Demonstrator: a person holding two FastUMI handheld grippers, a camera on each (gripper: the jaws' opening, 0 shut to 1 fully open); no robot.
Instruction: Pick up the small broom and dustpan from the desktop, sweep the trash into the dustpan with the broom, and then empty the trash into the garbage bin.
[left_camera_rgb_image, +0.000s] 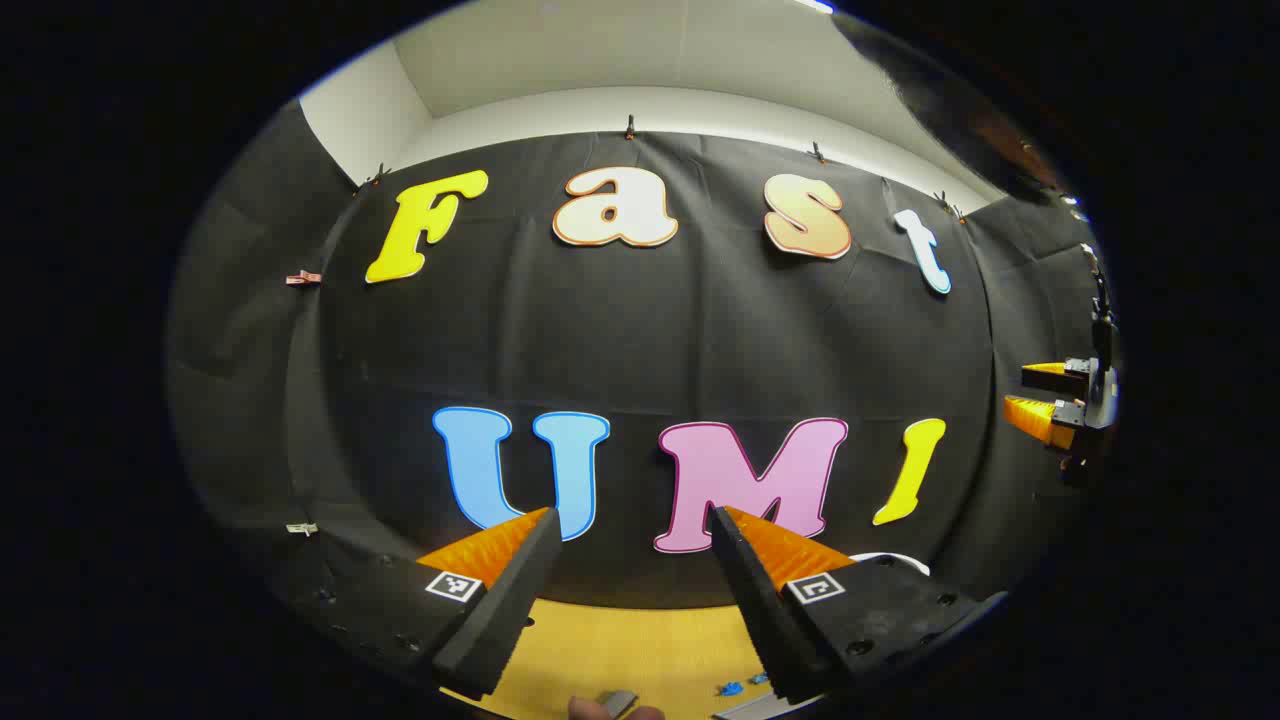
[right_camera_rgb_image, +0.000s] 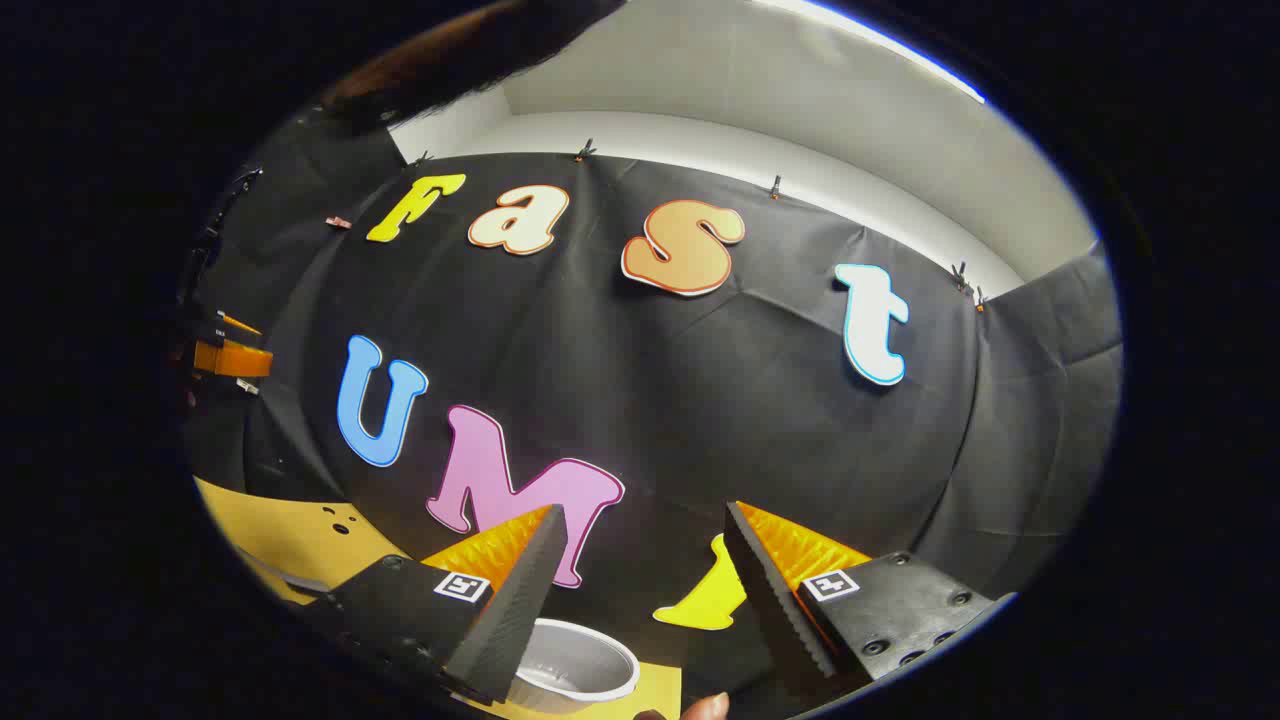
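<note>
In the left gripper view the left claw (left_camera_rgb_image: 632, 520) stood open and empty, raised above the yellow surface (left_camera_rgb_image: 640, 650); small blue trash bits (left_camera_rgb_image: 730, 688) lay at 5 o'clock, and the right claw (left_camera_rgb_image: 1020, 388) showed at 3 o'clock. In the right gripper view the right claw (right_camera_rgb_image: 645, 515) gaped empty above a silvery bowl (right_camera_rgb_image: 575, 665) at 6 o'clock.

A pale round bowl (right_camera_rgb_image: 572, 668) sits on the yellow table (right_camera_rgb_image: 290, 545).
</note>
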